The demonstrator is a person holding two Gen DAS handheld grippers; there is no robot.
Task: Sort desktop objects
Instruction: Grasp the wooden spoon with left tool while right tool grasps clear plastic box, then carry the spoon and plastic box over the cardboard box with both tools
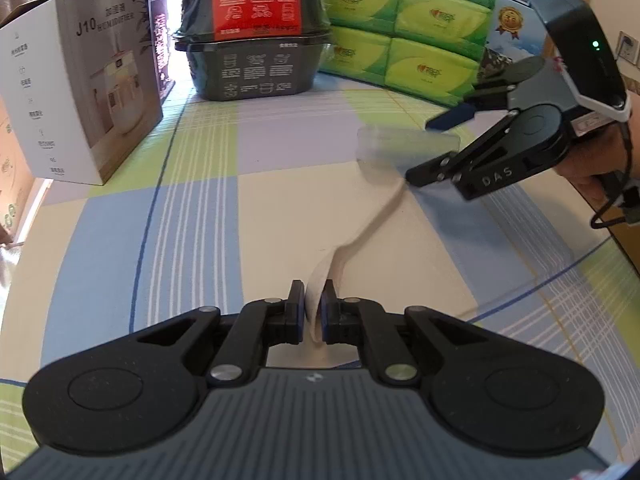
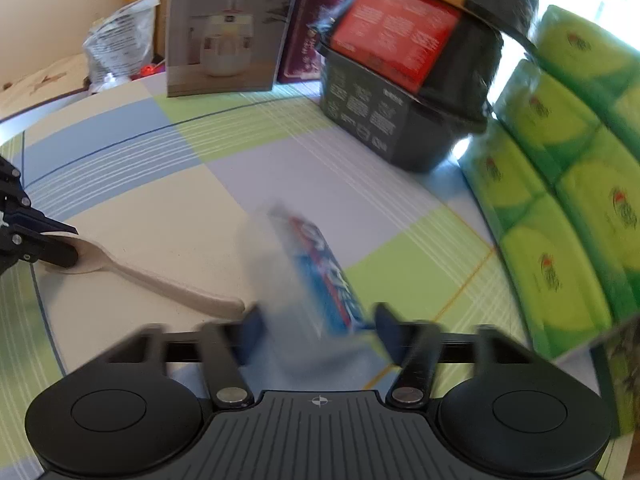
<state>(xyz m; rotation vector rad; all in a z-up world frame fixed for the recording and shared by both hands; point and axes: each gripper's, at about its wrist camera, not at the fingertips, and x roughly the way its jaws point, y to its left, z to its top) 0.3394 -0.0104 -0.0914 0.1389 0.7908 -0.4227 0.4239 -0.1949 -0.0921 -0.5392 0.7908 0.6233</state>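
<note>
— Starting with the left wrist view, what writing can you read?

— "J10 HUMIDIFIER" on the white box [image 1: 86, 92] at the left, and "DAS" on the right hand-held gripper [image 1: 430, 148]. The two stacked black tubs [image 1: 254, 66] carry only icons, on a red label and a grey one.

— Counts?

— One pale spoon [image 1: 348, 248] lying on the checked counter [image 1: 192, 216], one clear tube [image 1: 404, 144], and at least six green tissue packs [image 1: 420, 20].

— And the grippers?

— The left hand-held gripper [image 1: 313, 312] is clamped narrow on the spoon's bowl end. The right one comes in from the right, held by a hand [image 1: 596, 164], its fingers wide on either side of the clear tube, just above the spoon's handle tip.

— Now the right wrist view.

— Blurred. The tube [image 2: 320, 272] shows blue and red lettering I can't read, between the right gripper's [image 2: 316, 332] spread fingers; whether they touch it, I can't tell. The spoon [image 2: 160, 280] lies left, its bowl in the left gripper [image 2: 60, 244]. The humidifier box [image 2: 224, 28] stands behind.
</note>
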